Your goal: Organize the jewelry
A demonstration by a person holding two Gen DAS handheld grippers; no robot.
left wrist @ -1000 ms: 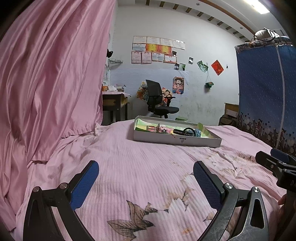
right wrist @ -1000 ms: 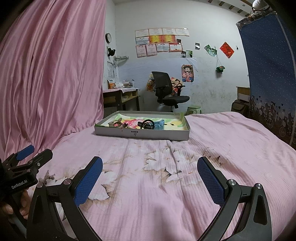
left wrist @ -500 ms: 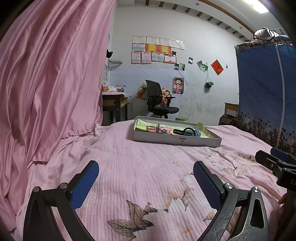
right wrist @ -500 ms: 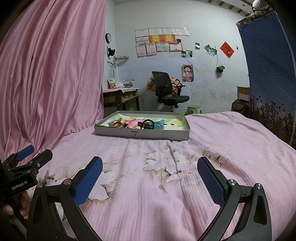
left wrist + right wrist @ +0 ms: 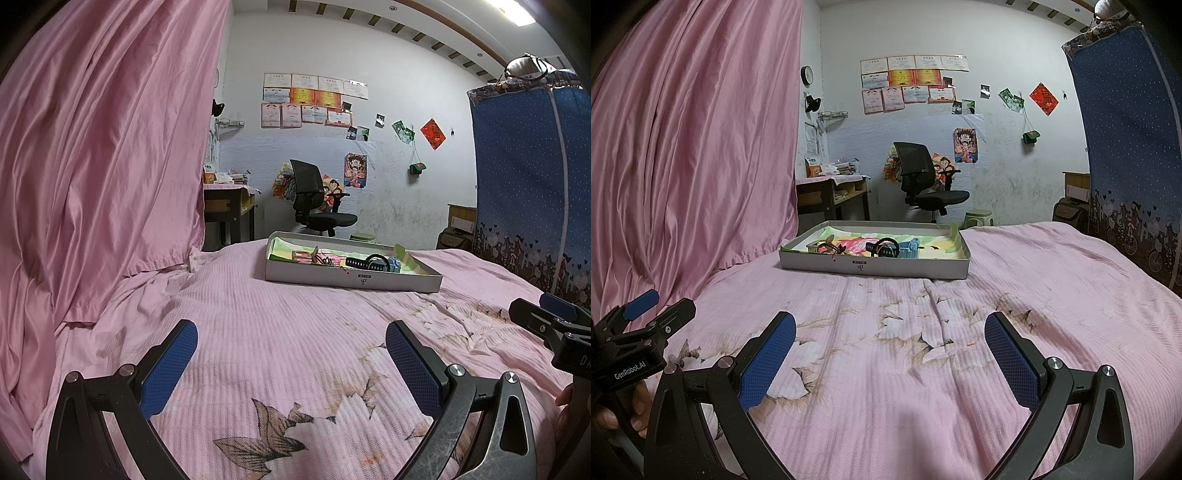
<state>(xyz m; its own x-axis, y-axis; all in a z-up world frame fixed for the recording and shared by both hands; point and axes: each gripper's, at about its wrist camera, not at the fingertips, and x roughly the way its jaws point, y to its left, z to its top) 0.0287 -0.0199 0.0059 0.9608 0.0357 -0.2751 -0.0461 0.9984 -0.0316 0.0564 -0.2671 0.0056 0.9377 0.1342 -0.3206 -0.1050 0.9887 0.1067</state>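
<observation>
A shallow grey box [image 5: 351, 282] sits on the pink bed, far ahead of both grippers; it also shows in the right wrist view [image 5: 908, 268]. Inside lie a black bracelet [image 5: 886, 248], a small blue item [image 5: 909, 249], a small basket-like piece [image 5: 815, 248] and tangled jewelry [image 5: 836, 250]. My left gripper [image 5: 291, 360] is open and empty, low over the bedspread. My right gripper [image 5: 890, 356] is open and empty, also low over the bed. Each gripper shows at the edge of the other's view.
A pink curtain [image 5: 92, 166] hangs along the left. A blue wardrobe cover [image 5: 532, 192] stands at the right. A black office chair [image 5: 923, 181] and a desk [image 5: 831, 195] stand beyond the bed's far edge. The flowered bedspread [image 5: 923, 332] lies between grippers and box.
</observation>
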